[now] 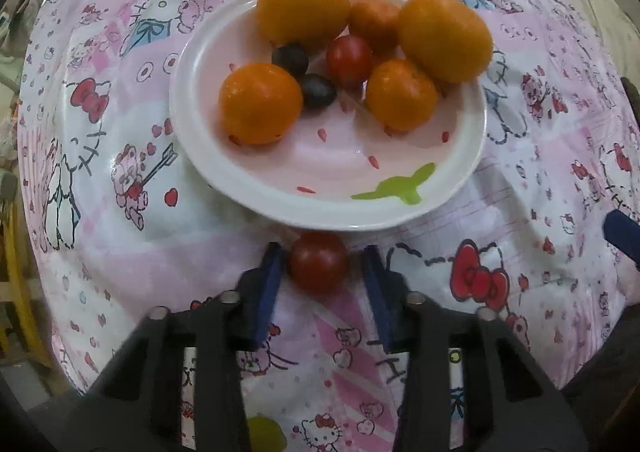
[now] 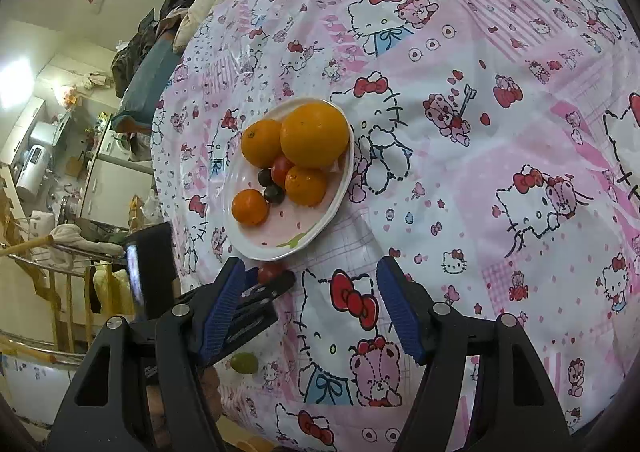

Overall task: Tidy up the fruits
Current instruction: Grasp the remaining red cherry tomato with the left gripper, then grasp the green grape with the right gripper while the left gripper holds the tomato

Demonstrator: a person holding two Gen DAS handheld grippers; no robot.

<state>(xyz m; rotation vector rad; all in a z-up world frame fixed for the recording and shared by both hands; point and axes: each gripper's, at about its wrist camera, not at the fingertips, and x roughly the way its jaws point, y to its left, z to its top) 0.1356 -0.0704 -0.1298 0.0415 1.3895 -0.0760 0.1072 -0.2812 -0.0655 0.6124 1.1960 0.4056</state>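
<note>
A red cherry tomato lies on the patterned cloth just in front of the white plate. My left gripper points down with this tomato between its blue pads. The left pad touches it and a thin strip of cloth shows before the right pad. The plate holds several oranges, a second tomato and two dark grapes. In the right wrist view, my right gripper hovers open and empty over the cloth, short of the plate. The left gripper and tomato show there too.
A green grape lies on the cloth near the table's edge, behind the left gripper. The pink cartoon-print cloth covers the whole table. Left of the table edge stand wooden rails and household clutter. The right gripper's blue pad shows at the far right.
</note>
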